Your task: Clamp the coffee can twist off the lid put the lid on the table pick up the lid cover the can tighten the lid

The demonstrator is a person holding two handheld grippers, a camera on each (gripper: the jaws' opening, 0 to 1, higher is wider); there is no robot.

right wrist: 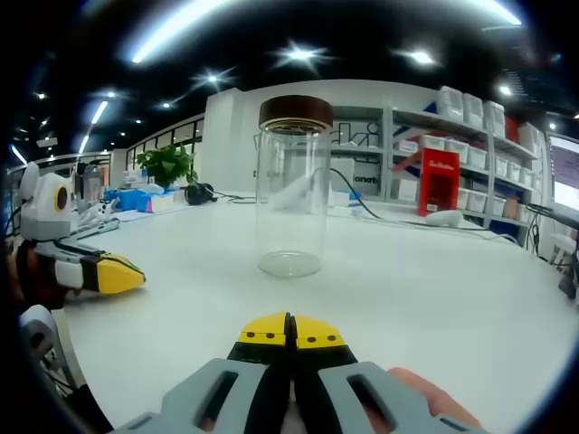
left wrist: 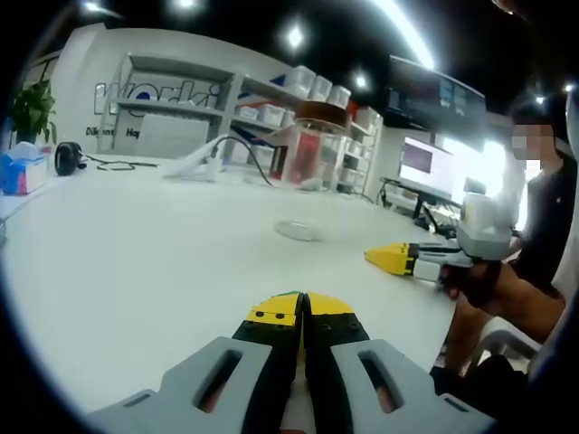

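A tall clear glass can point(right wrist: 289, 199) with a dark brown lid point(right wrist: 296, 111) on top stands upright on the white table point(right wrist: 434, 289), straight ahead of my right gripper point(right wrist: 291, 330), which is shut and empty a short way in front of it. My left gripper point(right wrist: 127, 273) lies low at the left, jaws together. In the left gripper view the can point(left wrist: 312, 158) and its lid point(left wrist: 321, 112) stand far across the table. My left gripper point(left wrist: 303, 312) is shut on nothing there. The right gripper point(left wrist: 380, 257) comes in from the right, held by a hand.
Shelves with white bins point(right wrist: 470, 113) and a red box point(right wrist: 438, 181) line the back wall. A plant point(right wrist: 167, 165), a blue box point(right wrist: 136, 199), headphones point(right wrist: 194, 193) and cables point(right wrist: 362, 206) lie at the far table edge. A person point(left wrist: 543, 226) sits at the table's right side beside monitors point(left wrist: 425, 167).
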